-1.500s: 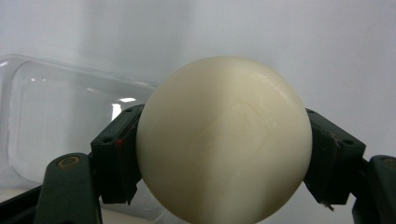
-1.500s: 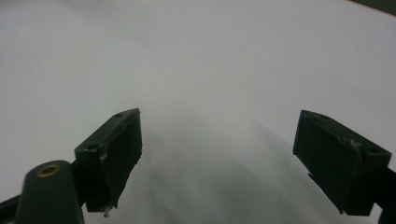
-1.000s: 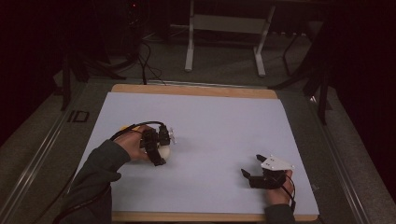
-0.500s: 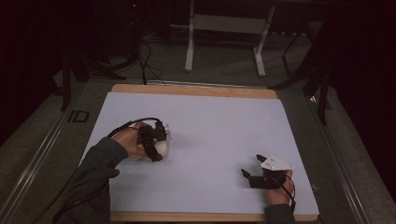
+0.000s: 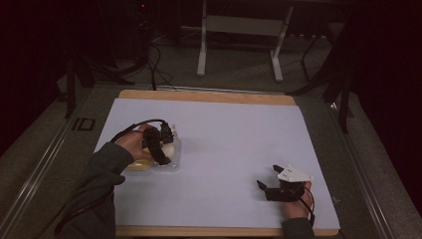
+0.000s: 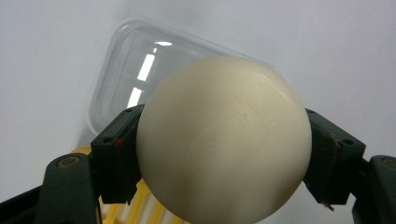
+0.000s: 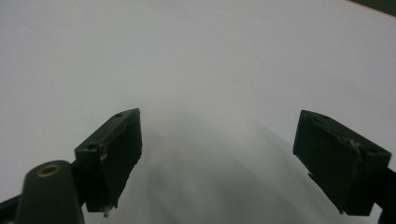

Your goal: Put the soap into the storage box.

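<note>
I see the counter [image 5: 224,129] under a white sheet. At its left part lies a clear plastic container [image 6: 126,70] with a yellow piece beside it. My left tool [image 5: 161,144] hangs over that container, clenched on a cream-white ball [image 6: 224,140] gripped between both pads. My right tool [image 5: 271,186] rests near the front right edge, released, with nothing between its jaws.

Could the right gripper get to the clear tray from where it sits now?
Probably yes. The right gripper rests open near the front right of the white sheet, with bare sheet between it and the clear tray. But the left gripper, shut on an egg, hovers over that tray.
</note>
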### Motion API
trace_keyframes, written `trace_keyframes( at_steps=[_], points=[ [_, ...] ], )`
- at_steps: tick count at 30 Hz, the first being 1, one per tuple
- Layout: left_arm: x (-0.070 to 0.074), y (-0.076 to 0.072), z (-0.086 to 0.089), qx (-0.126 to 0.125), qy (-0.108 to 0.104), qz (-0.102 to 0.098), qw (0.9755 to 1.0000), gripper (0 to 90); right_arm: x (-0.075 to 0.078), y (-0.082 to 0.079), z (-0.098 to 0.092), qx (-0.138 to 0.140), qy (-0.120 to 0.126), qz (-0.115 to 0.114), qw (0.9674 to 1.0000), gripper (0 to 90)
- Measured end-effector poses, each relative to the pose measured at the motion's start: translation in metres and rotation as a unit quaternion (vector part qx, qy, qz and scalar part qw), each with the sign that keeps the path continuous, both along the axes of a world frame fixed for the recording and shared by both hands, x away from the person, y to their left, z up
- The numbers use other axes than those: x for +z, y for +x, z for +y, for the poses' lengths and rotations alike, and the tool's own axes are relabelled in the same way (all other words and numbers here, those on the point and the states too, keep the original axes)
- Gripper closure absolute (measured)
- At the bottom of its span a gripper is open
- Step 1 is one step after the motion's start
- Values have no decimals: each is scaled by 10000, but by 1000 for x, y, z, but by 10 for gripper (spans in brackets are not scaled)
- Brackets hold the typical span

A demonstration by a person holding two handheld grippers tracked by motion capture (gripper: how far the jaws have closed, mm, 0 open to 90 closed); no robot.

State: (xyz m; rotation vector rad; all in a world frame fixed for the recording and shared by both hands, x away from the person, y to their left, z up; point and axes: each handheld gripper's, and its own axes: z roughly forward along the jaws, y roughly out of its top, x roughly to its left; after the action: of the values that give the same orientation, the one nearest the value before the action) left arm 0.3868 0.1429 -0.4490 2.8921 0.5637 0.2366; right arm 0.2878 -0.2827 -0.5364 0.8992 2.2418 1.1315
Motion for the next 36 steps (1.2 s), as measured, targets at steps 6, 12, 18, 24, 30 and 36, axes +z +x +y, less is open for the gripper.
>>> trace_keyframes(
  at_steps=[6,12,18,24,30,36],
  points=[
    [0,3,4,46,21,28,10000,249,0,0,0,1,-4,1,10000,154],
    [3,5,9,129,38,11,9999,249,0,0,0,6,-11,0,10000,154],
    [4,7,15,213,86,23,9997,249,0,0,0,1,-5,1,10000,154],
    [4,8,22,279,73,41,9996,249,0,0,0,1,-4,-1,10000,154],
    [4,8,28,343,85,68,9994,249,0,0,0,7,-7,-4,10000,154],
    [3,8,35,422,81,121,9990,249,0,0,0,5,-8,-7,10000,154]
  ],
)
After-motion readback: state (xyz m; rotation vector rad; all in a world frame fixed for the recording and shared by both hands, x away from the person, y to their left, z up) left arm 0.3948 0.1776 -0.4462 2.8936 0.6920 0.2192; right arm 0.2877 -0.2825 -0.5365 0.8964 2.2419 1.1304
